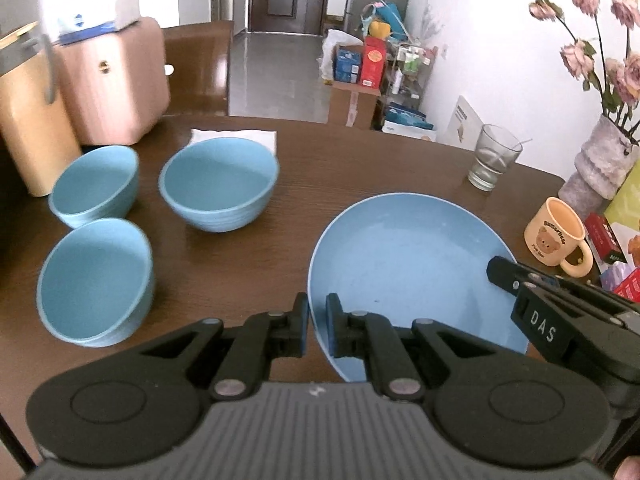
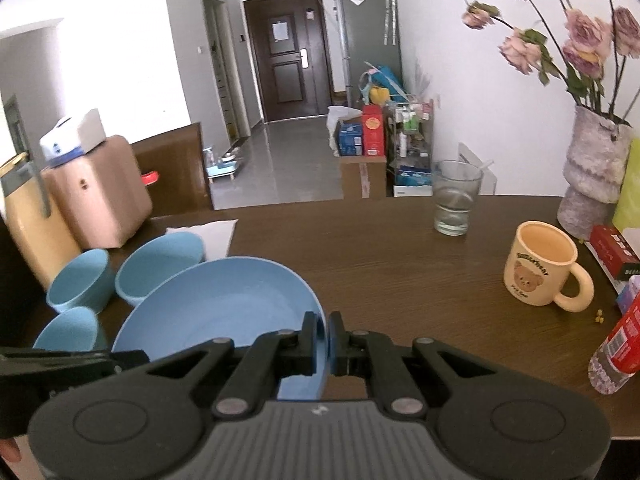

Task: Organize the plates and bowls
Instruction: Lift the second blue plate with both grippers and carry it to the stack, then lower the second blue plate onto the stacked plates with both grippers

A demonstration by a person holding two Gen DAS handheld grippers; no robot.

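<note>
A large blue plate (image 1: 404,264) hangs above the brown table, held at two sides. My left gripper (image 1: 317,316) is shut on the plate's left rim. My right gripper (image 2: 325,334) is shut on the plate's (image 2: 216,308) right rim, and its black fingers (image 1: 508,276) show at the right in the left wrist view. Three blue bowls stand on the table to the left: one at the back left (image 1: 96,186), one in the middle (image 1: 219,182), one nearest (image 1: 94,280). From the right wrist, the bowls (image 2: 160,264) sit partly behind the plate.
A bear mug (image 2: 540,268), a drinking glass (image 2: 454,198), a vase of pink flowers (image 2: 592,168), a red box (image 2: 612,252) and a bottle (image 2: 616,352) stand at the right. A folded white cloth (image 1: 240,136) and beige containers (image 1: 116,80) sit at the back left.
</note>
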